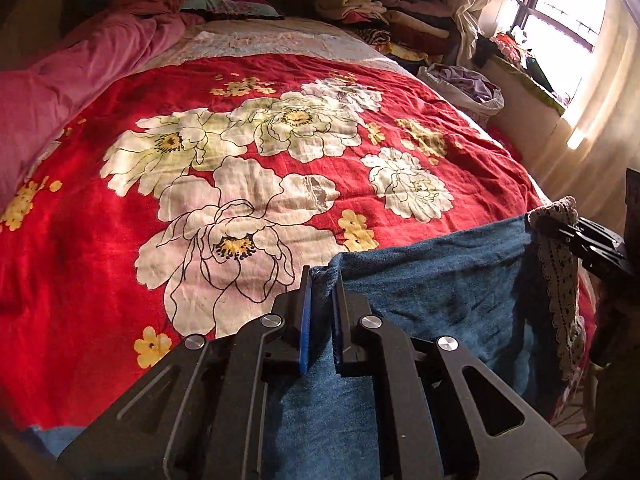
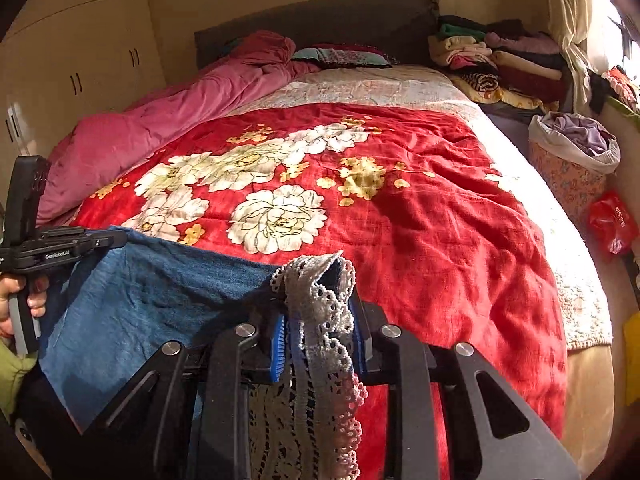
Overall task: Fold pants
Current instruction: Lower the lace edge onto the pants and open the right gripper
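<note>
The pants [image 1: 420, 292] are blue denim with a white lace trim [image 1: 560, 280]. They hang stretched between my two grippers above the near end of the bed. My left gripper [image 1: 322, 280] is shut on the plain blue corner of the pants. My right gripper [image 2: 318, 304] is shut on the lace-trimmed corner [image 2: 320, 300], and the blue cloth [image 2: 160, 292] spreads to its left. The left gripper also shows in the right wrist view [image 2: 116, 240], and the right gripper in the left wrist view [image 1: 560, 228].
The bed has a red blanket with white flowers [image 1: 260, 180]. A pink duvet [image 1: 80, 72] lies along its left side. Folded clothes [image 2: 492, 60] are stacked at the far right. A basket of laundry [image 2: 572, 148] stands right of the bed under the window [image 1: 560, 20].
</note>
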